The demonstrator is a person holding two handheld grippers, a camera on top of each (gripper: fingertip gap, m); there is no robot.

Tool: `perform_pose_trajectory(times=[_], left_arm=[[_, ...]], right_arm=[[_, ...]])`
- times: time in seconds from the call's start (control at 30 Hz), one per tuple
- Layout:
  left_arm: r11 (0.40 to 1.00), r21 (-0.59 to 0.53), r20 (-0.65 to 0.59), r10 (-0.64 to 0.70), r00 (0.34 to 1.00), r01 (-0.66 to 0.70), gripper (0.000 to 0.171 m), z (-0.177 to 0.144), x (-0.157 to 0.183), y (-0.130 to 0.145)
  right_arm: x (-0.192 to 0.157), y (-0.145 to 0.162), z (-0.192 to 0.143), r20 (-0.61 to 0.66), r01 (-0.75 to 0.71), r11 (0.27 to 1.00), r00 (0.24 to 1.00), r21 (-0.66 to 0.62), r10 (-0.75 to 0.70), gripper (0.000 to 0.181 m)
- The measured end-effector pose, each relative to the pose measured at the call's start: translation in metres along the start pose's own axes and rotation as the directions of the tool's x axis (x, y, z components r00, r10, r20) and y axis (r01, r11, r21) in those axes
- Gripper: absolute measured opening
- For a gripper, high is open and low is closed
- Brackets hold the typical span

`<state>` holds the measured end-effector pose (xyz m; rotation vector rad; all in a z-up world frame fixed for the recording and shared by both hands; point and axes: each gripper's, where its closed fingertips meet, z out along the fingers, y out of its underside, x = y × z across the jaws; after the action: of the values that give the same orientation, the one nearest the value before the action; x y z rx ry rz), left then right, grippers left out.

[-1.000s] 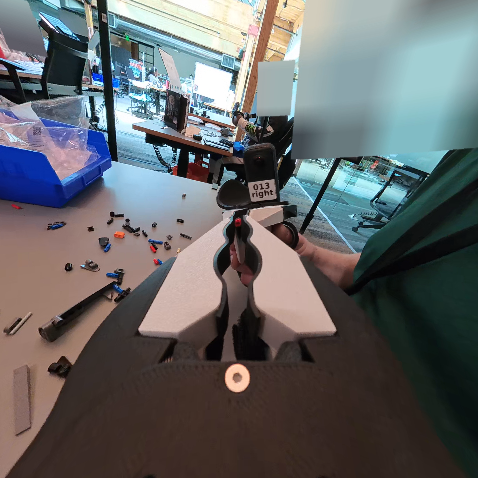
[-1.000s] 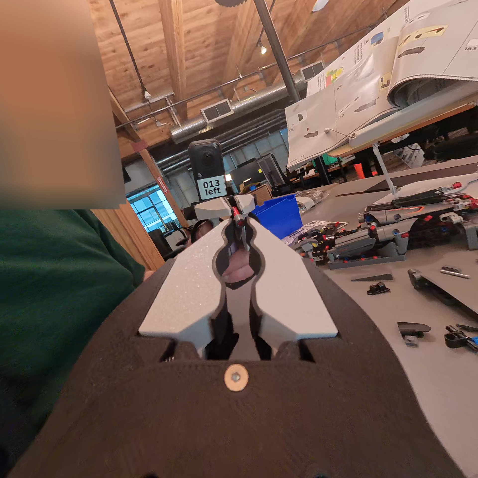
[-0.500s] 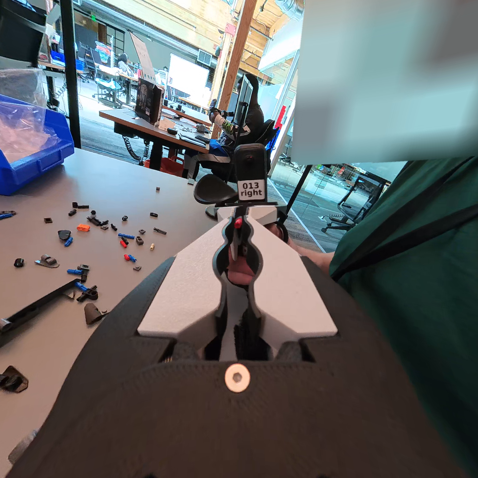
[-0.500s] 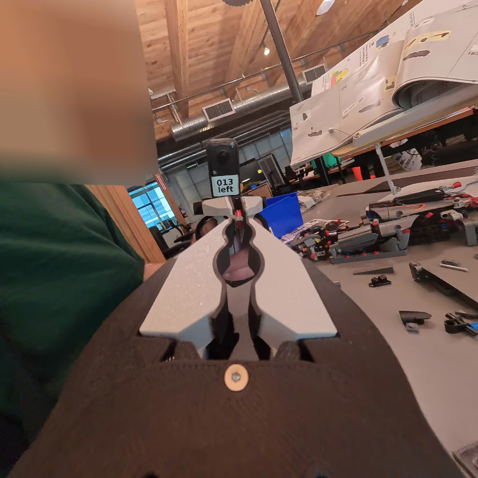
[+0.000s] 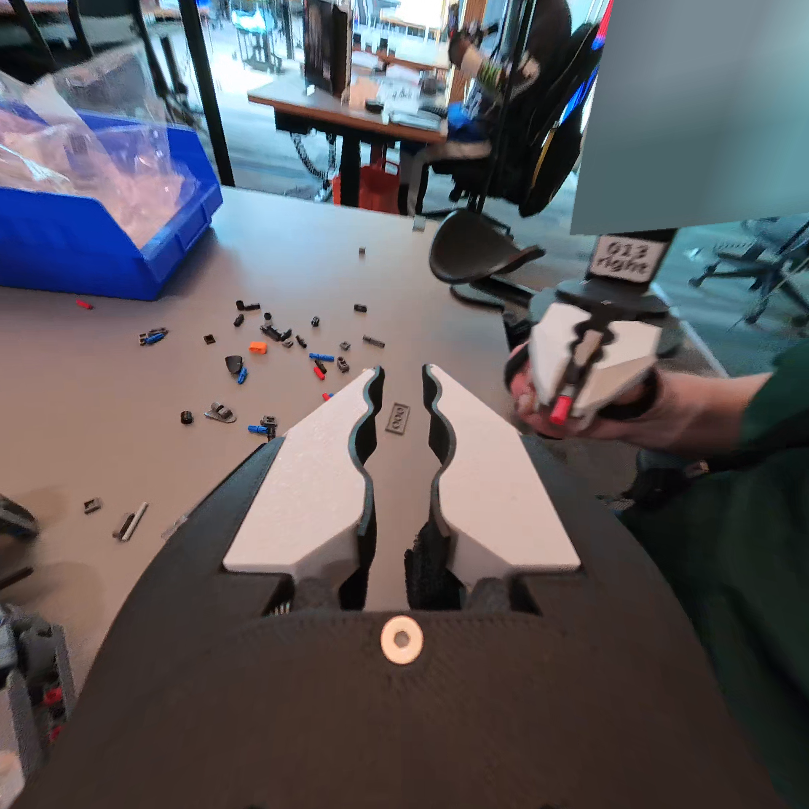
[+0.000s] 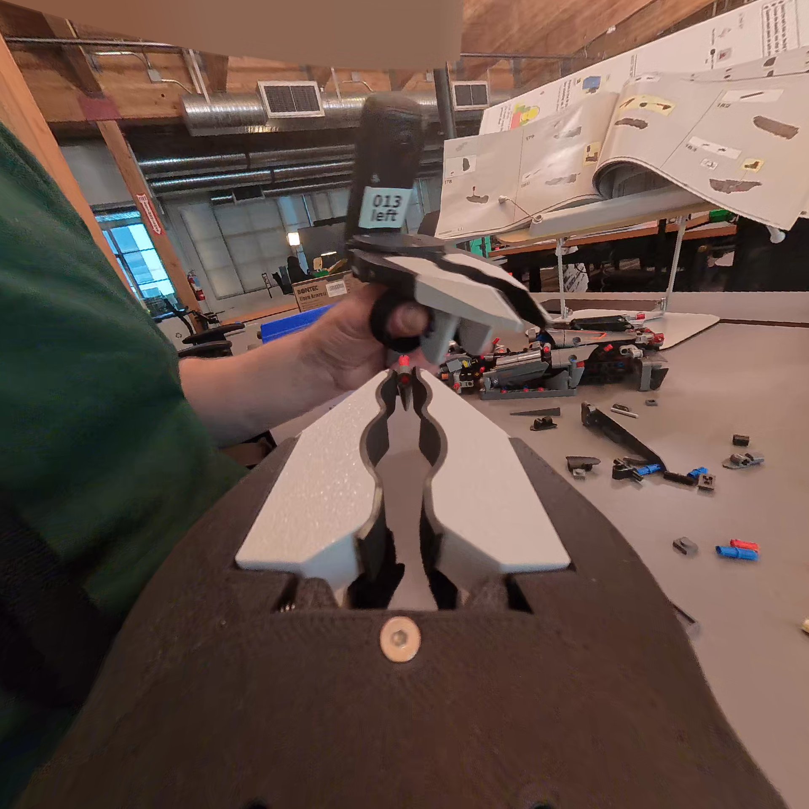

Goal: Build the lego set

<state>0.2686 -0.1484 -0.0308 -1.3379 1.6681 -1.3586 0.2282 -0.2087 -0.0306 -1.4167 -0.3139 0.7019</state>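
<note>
Two close tong-mounted cameras above the grey table (image 5: 109, 442), facing each other.

Open-plan office workshop, desks (image 5: 350, 118), office chairs (image 5: 547, 131), exposed ducts (image 6: 245, 109), timber ceiling (image 6: 503, 26)

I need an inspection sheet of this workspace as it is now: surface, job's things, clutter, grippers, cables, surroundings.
Surface: grey table, loose parts scattered on it.
Job's things: half-built model; open manual on a stand; small plate lying on the table.
Clutter: blue bin with plastic bags.
Grippers: left hand-held gripper open, empty; right hand-held gripper shut on a red-tipped pin.
Cables: coiled cable under the far desk.
Surroundings: open office, seated person, chairs.
</note>
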Motion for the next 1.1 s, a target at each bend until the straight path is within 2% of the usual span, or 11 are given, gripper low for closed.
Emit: perform_pose_trajectory(times=[0.2, 0.33, 0.4, 0.5, 0.7, 0.77, 0.97, 1.1], left_arm=[[0.986, -0.164, 0.036, 0.031, 0.999, -0.025, 0.02, 0.079, -0.008, 0.017], [0.943, -0.328, 0.101, 0.096, 0.99, -0.058, 0.021, 0.123, -0.025, 0.045], [0.927, -0.37, 0.145, 0.124, 0.982, -0.063, 0.021, 0.136, -0.036, 0.057], [0.921, -0.384, 0.202, 0.144, 0.969, -0.057, 0.02, 0.146, -0.049, 0.065], [0.897, -0.442, 0.215, 0.133, 0.968, -0.026, 0.019, 0.158, -0.055, 0.079], [0.893, -0.449, 0.21, 0.137, 0.968, -0.029, 0.01, 0.161, -0.055, 0.081], [0.893, -0.449, 0.22, 0.153, 0.963, -0.039, 0.006, 0.161, -0.058, 0.08], [0.914, -0.403, 0.229, 0.156, 0.961, -0.053, 0.006, 0.156, -0.057, 0.068]], right_arm=[[-0.014, -0.01, -0.016, -0.006, 0.047, 0.999, 0.999, 0.026, -0.047, 0.005], [-0.011, -0.014, -0.029, -0.054, 0.059, 0.998, 0.997, 0.037, -0.057, 0.005], [-0.008, -0.012, -0.035, -0.078, 0.075, 0.997, 0.994, 0.024, -0.073, 0.005], [-0.01, -0.012, -0.041, -0.081, 0.076, 0.996, 0.994, 0.035, -0.073, 0.005], [-0.009, -0.013, -0.045, -0.07, 0.076, 0.996, 0.995, 0.055, -0.072, 0.005], [-0.008, -0.013, -0.047, -0.075, 0.077, 0.995, 0.995, 0.06, -0.073, 0.005], [-0.007, -0.012, -0.049, -0.083, 0.074, 0.996, 0.994, 0.056, -0.07, 0.005], [-0.005, -0.012, -0.048, -0.091, 0.077, 0.996, 0.993, 0.05, -0.073, 0.005]])
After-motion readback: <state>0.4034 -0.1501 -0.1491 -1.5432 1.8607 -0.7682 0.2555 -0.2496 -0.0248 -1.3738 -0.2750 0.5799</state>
